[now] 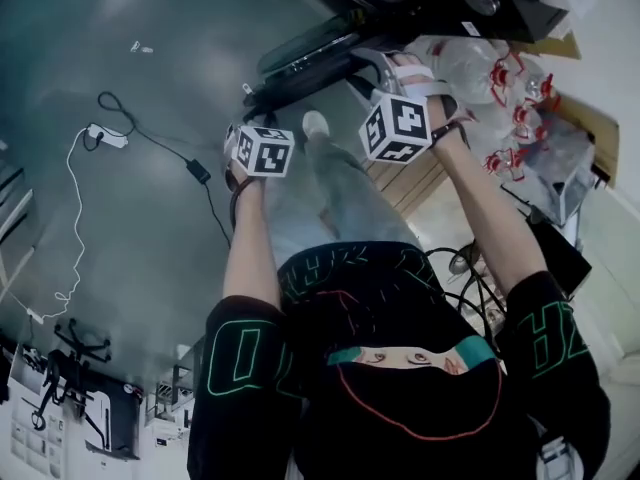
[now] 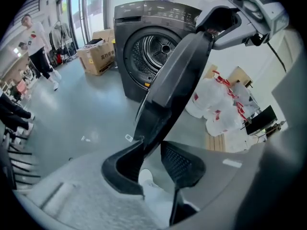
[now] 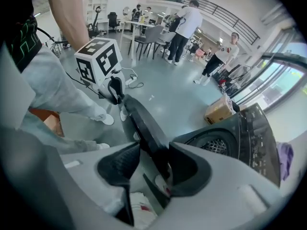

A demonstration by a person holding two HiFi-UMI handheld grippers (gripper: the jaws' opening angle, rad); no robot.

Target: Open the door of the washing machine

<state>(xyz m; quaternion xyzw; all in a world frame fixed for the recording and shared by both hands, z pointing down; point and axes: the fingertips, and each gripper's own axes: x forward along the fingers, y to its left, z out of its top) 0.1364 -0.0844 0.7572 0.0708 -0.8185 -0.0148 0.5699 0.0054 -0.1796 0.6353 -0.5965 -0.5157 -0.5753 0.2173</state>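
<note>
The dark grey washing machine [image 2: 132, 42] stands with its drum [image 2: 160, 49] exposed and its round door [image 2: 177, 75] swung out on edge. In the left gripper view the door's rim runs down into my left gripper [image 2: 151, 145], whose pads close on it. At the rim's far end my right gripper [image 2: 216, 25] clamps the door too. The right gripper view shows the same door [image 3: 144, 123] passing between the pads of my right gripper [image 3: 153, 150], with the left gripper [image 3: 114, 87] on its far edge and the washing machine [image 3: 240, 138] behind.
White plastic bags with red ties [image 2: 220, 104] lie on a wooden pallet [image 1: 410, 178] to the right of the machine. A cardboard box [image 2: 98, 56] sits to its left. A cable with a power strip [image 1: 105, 136] trails over the floor. People [image 3: 184, 23] stand further back.
</note>
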